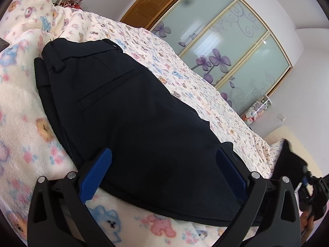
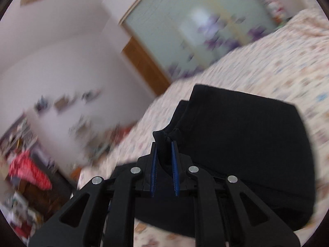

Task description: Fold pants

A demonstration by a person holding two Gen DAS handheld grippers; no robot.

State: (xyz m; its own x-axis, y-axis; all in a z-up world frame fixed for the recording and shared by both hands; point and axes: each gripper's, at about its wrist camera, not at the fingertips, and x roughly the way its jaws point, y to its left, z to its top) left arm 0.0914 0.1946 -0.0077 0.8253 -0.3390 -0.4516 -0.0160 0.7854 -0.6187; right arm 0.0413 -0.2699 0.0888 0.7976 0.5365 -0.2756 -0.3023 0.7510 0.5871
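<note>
Two handheld grippers work over dark navy pants (image 1: 131, 111) spread on a bed covered with a cream blanket (image 1: 22, 107) printed with pastel bears.

From the left wrist view, the pants fill the middle of the frame. Their waistband, with a belt loop and a welt back pocket, lies toward 11 o'clock, and the cloth runs down toward 5 o'clock. The left gripper (image 1: 164, 173) sits at 6 o'clock with its blue-padded fingers (image 1: 98, 173) spread wide to either side of the fabric, released and holding nothing. At 4 o'clock, near the frame's edge, the right gripper (image 1: 308, 187) appears small and dark, with part of a hand beneath it.

From the right wrist view, which is motion-blurred, the right gripper (image 2: 164, 164) is clenched on a bunched fold of the pants (image 2: 246, 144), the cloth poking up between its narrow blue pads (image 2: 174, 168). The rest of the garment lies folded toward 3 o'clock on the blanket (image 2: 277, 68).

Frosted sliding wardrobe doors (image 1: 226, 47) with purple flowers stand behind the bed at 1 o'clock in the left view.
</note>
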